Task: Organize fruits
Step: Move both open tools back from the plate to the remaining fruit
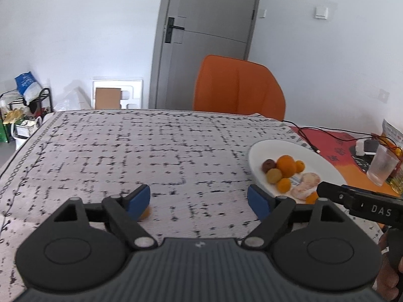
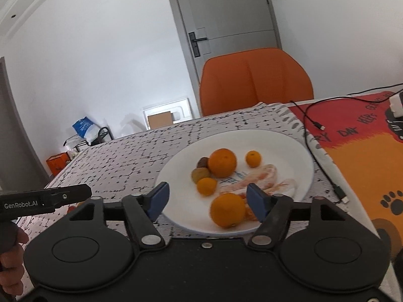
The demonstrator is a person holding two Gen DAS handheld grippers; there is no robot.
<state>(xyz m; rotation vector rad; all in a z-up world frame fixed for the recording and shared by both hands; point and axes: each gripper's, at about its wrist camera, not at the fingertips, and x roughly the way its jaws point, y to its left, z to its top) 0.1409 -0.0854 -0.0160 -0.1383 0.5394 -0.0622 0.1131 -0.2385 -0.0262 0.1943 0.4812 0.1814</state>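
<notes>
Several oranges (image 2: 222, 163), some darker fruits and peeled segments sit on the white plate (image 2: 289, 146) on the table (image 1: 126, 151). One small orange fruit (image 1: 145, 213) lies off it, by the left gripper (image 1: 199, 197). Right gripper (image 2: 209, 197) hangs over the plate's near rim; both jaws are spread, gripping nothing.

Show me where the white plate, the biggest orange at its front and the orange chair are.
white plate (image 2: 289, 148): right wrist view, bare rim.
biggest orange (image 2: 228, 210): right wrist view, middle.
orange chair (image 2: 254, 85): right wrist view, backrest.
</notes>
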